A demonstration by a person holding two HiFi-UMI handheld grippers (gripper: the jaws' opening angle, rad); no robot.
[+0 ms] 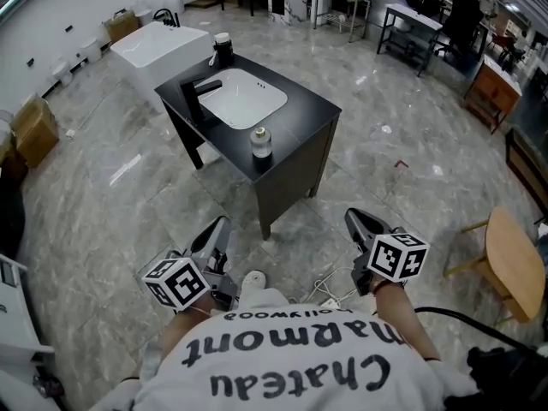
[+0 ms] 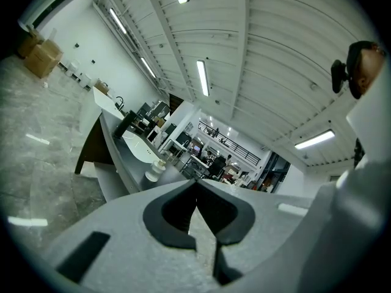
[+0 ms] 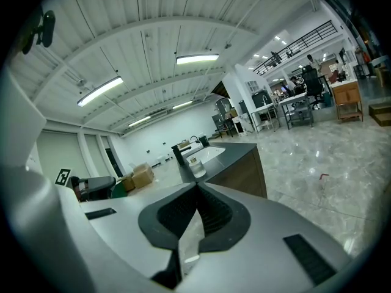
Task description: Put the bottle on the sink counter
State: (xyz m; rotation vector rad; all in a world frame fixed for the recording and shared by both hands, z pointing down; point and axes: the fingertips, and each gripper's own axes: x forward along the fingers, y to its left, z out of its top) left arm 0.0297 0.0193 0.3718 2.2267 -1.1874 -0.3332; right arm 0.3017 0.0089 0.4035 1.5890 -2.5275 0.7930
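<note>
A small clear bottle [image 1: 260, 141] with a pale cap stands upright on the near corner of the black sink counter [image 1: 305, 103], beside the white basin [image 1: 243, 98]. Both grippers hang low in front of the counter, well short of it. My left gripper [image 1: 220, 224] has its jaws closed together with nothing between them. My right gripper [image 1: 354, 218] is likewise shut and empty. In the left gripper view the bottle [image 2: 155, 169] shows far off on the counter [image 2: 113, 140]. The right gripper view also shows the bottle [image 3: 195, 165] on the counter [image 3: 237, 151].
A black faucet [image 1: 202, 92] and a dark jar with a white lid [image 1: 223, 49] stand on the counter's far side. A white tub [image 1: 161, 47] sits behind it, cardboard boxes [image 1: 34, 128] at the left, a round wooden table [image 1: 515, 265] at the right, cables [image 1: 330, 287] on the floor.
</note>
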